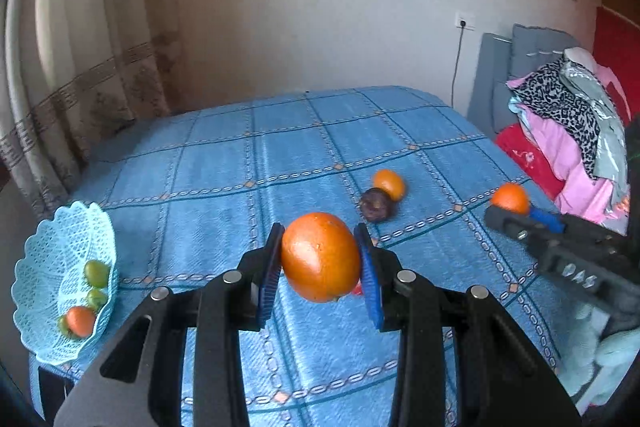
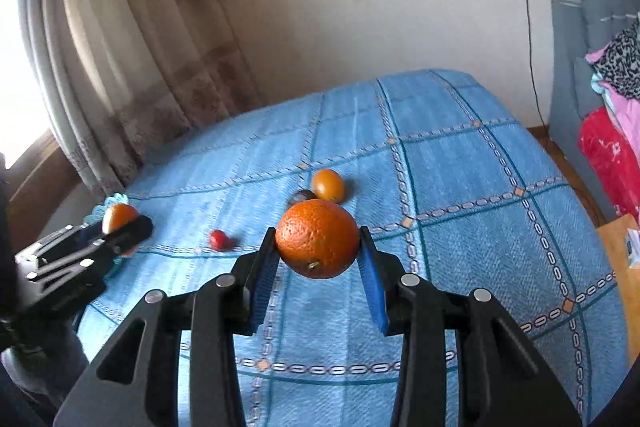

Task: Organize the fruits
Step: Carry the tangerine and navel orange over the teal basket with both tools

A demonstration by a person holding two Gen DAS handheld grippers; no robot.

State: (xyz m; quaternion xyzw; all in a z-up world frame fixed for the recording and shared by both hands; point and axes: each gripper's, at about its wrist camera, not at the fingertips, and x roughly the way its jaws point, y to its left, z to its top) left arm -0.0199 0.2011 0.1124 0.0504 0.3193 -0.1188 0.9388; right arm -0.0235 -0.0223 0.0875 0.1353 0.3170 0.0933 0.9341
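Left tool [image 1: 320, 263] is pinching a smooth glossy orange fruit [image 1: 320, 257] between its blue pads, held up above the blue checked bedspread [image 1: 224, 167]. Right tool [image 2: 318, 247] is clamped on a round dimpled orange [image 2: 317, 238], also off the bed. Further out on the bedspread, a small orange citrus [image 1: 389, 183] sits touching a dark purple round fruit [image 1: 376, 205], with a little red fruit [image 2: 219, 239] near them. The light-blue lattice plastic basket [image 1: 44, 255] at the left edge holds green fruits and one orange one.

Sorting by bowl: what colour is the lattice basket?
Light turquoise plastic lattice basket, clearest in the left wrist view.
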